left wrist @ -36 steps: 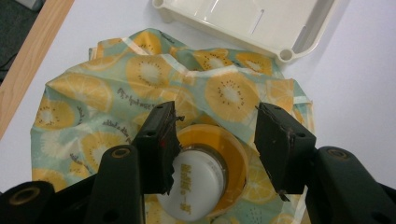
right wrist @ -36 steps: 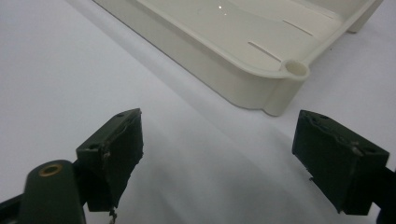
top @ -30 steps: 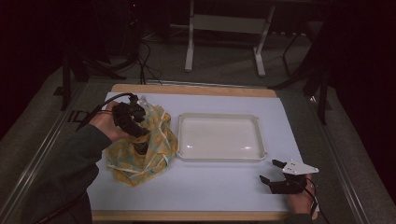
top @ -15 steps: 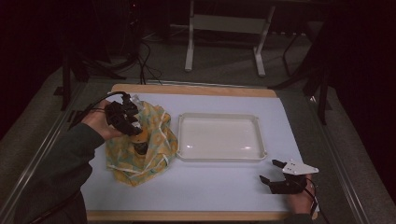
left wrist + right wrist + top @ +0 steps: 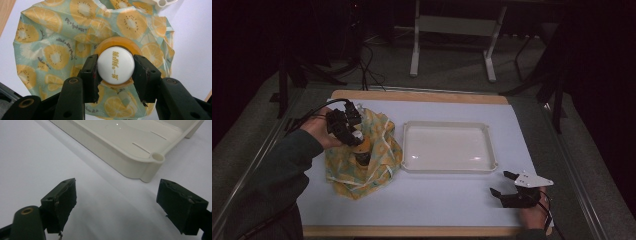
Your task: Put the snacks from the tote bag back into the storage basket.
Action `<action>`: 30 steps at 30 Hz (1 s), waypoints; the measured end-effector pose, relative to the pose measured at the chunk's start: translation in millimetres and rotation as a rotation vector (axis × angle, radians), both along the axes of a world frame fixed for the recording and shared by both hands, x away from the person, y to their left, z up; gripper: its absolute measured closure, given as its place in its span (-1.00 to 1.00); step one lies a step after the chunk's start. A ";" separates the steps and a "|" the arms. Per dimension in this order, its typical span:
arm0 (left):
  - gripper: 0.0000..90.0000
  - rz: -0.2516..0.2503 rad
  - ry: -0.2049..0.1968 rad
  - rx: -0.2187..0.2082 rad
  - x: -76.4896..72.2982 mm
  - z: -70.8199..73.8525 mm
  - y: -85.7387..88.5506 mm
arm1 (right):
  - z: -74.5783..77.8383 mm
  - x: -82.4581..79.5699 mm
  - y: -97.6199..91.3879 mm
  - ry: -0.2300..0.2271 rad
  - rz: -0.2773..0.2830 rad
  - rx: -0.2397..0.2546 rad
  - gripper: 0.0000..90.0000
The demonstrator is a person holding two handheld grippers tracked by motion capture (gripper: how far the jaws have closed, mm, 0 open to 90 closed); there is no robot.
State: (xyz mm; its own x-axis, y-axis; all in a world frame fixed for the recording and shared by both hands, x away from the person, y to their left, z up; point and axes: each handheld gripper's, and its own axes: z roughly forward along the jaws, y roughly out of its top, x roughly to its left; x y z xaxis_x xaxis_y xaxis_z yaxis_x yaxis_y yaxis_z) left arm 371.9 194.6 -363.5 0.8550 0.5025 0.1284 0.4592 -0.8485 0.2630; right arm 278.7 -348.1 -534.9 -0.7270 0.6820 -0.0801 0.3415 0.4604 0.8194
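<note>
A small orange bottle (image 5: pixel 117 45) with a white cap (image 5: pixel 115 64) stands upright in a crumpled bag (image 5: pixel 55 47) printed with orange slices. My left gripper (image 5: pixel 115 72) is shut on the bottle's white cap, one jaw on each side. In the high view the left gripper (image 5: pixel 354 139) points down over the bottle (image 5: pixel 361 149) and bag (image 5: pixel 377 150) at the table's left. My right gripper (image 5: pixel 503 183) rests open near the front right edge, with nothing between its jaws. The right gripper (image 5: pixel 116 202) faces a corner of the white tray (image 5: pixel 140 167).
A shallow white tray (image 5: pixel 447 125) sits at the middle of the white mat (image 5: pixel 437 205), right of the bag. A wooden board edge (image 5: pixel 422 96) frames the mat. Cables and stand legs (image 5: pixel 417 45) lie on the floor beyond the table.
My left gripper has shifted slightly toward the near side over the bag, holding the bottle's cap. The right gripper has stayed put.
</note>
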 end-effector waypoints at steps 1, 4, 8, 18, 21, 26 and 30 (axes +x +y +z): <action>0.28 0.000 0.000 0.000 0.0 0.0 0.0 | 0.0 0.0 0.0 0.000 0.000 0.000 -0.64; 0.28 -0.008 0.007 0.011 1.2 0.6 -0.8 | 0.0 0.1 -0.2 0.002 0.000 0.001 -0.65; 0.28 -0.015 0.024 0.018 3.5 0.9 -1.6 | 0.0 0.1 -0.1 0.000 0.001 0.000 -0.65; 0.29 -0.023 0.040 0.021 6.3 1.3 -3.1 | -0.1 0.2 0.0 0.001 0.001 0.000 -0.65; 0.29 -0.020 0.038 0.008 6.6 1.1 -2.4 | -0.1 0.3 -0.1 0.001 0.002 0.000 -0.65; 0.29 -0.013 0.040 -0.005 6.7 0.9 -0.7 | -0.1 0.2 0.0 0.001 0.002 0.000 -0.65; 0.29 -0.015 0.040 -0.009 7.2 0.7 -0.4 | -0.2 0.2 0.2 0.002 0.001 -0.001 -0.65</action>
